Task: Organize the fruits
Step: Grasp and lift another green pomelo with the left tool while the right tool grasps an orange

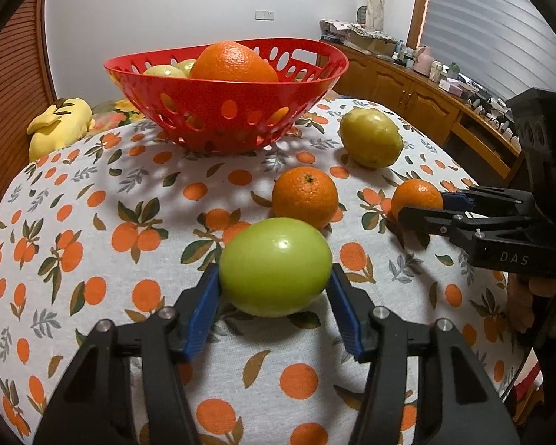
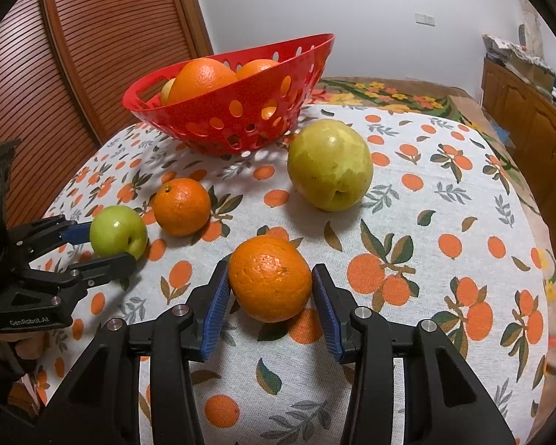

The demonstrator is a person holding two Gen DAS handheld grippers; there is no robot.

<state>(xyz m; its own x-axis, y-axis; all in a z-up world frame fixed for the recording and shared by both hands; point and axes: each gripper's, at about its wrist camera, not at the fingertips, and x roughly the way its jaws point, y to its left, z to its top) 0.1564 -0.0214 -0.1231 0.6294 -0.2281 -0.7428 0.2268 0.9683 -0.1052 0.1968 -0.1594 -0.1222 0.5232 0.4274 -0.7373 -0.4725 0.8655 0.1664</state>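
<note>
A green apple point(image 1: 274, 265) rests on the tablecloth between the blue pads of my left gripper point(image 1: 274, 276), which is shut on it; the right wrist view shows the same apple point(image 2: 118, 231) and gripper point(image 2: 111, 246) at the left. My right gripper point(image 2: 270, 274) is shut on an orange point(image 2: 268, 278) that sits on the cloth, with a pad against each side. From the left wrist this orange point(image 1: 417, 196) lies at the right in the right gripper point(image 1: 420, 205). The red basket point(image 1: 204, 91) point(image 2: 255, 92) at the back holds a large orange point(image 1: 233, 63) and pale yellow fruit point(image 1: 163, 71).
A loose orange point(image 1: 304, 196) point(image 2: 181, 205) and a big yellow-green fruit point(image 1: 370, 137) point(image 2: 330, 165) lie between the grippers and the basket. A yellow plush toy point(image 1: 59, 126) sits beyond the table's left edge. Wooden cabinets point(image 1: 407, 89) line the right wall.
</note>
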